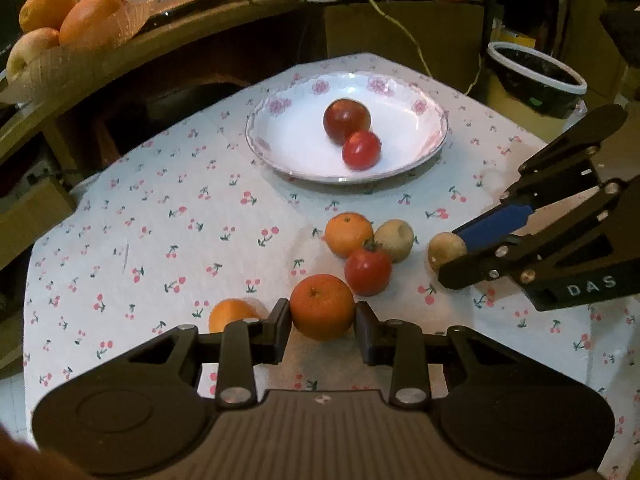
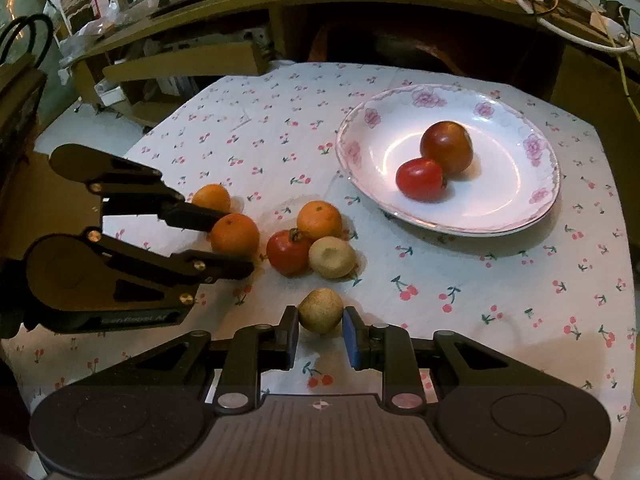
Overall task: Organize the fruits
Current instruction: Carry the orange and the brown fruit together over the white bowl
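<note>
- Fruit lies loose on the cloth-covered surface (image 1: 160,208): an orange (image 1: 322,306) sits between the jaws of the left gripper (image 1: 322,330), and a kiwi (image 2: 320,311) sits between the jaws of the right gripper (image 2: 320,334)
- Left jaws are spread around the orange; the pads look to be just beside its skin, and I cannot tell whether they press it yet
- Right jaws are spread around the kiwi, with a thin gap showing on the blue-pad side, so it is not pinched
- A plate (image 1: 280,148) stands farther back and holds two red fruits (image 1: 354,136), touching each other
- A cluster stays near the grippers: a second orange (image 1: 348,234), a tomato (image 1: 368,271) and another kiwi (image 1: 394,240), all touching; a third orange (image 1: 232,314) lies just left of the left jaws
- Risk: both targets are round, so a grip off their widest part would likely squirt them forward into the cluster
- Risk: the two grippers work close together, and lifting at once toward the plate may make them collide
- Risk: a fruit dropped onto the plate would likely knock the red pair, and on that shallow rim one may roll out
- Risk: a hard squeeze may bruise the kiwi
</note>
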The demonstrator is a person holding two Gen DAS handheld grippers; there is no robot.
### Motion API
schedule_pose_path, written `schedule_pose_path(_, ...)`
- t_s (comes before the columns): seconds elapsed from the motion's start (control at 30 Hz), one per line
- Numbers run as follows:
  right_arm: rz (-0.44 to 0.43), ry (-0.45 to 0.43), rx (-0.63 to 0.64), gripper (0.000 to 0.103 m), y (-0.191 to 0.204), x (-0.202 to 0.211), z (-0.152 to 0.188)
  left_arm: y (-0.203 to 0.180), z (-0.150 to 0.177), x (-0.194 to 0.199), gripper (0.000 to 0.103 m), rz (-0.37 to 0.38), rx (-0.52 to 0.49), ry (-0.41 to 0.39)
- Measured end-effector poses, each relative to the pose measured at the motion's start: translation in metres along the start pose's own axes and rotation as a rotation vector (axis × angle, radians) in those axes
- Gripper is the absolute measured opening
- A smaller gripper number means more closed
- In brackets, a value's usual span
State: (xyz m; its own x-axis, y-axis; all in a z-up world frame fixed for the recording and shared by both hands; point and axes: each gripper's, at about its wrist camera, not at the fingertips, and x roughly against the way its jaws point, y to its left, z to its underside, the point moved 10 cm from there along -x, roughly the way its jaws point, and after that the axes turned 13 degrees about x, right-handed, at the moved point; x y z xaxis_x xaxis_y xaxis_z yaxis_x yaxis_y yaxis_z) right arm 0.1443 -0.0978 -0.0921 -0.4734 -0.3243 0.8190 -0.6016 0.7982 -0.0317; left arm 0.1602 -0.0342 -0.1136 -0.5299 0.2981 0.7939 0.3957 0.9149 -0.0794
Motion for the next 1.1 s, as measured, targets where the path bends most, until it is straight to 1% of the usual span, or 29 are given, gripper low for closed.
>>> schedule_pose_path(0.3, 0.030, -0.034, -0.006, 0.025, -0.008, 0.006, -0.009, -0.006, -0.015, 0.008, 0.039, -0.005, -0.011, -0.038)
schedule_pose_path(0.47, 0.059, -0.057, -0.005, 0.025, -0.014, 0.011, -0.017, -0.011, -0.031, 0.008, 0.039, -0.010, -0.013, -0.061)
schedule_pose_path(0.8, 0.097, -0.106, -0.020, 0.025, -0.028, 0.022, -0.030, -0.025, -0.056, 0.004, 0.039, -0.018, -0.031, -0.100)
schedule_pose_path(0.87, 0.102, -0.114, -0.020, 0.025, -0.029, 0.023, -0.033, -0.026, -0.063, 0.003, 0.039, -0.029, -0.035, -0.110)
schedule_pose_path(1.1, 0.151, -0.140, -0.033, 0.025, -0.045, 0.028, -0.041, -0.030, -0.078, -0.001, 0.039, -0.032, -0.028, -0.130)
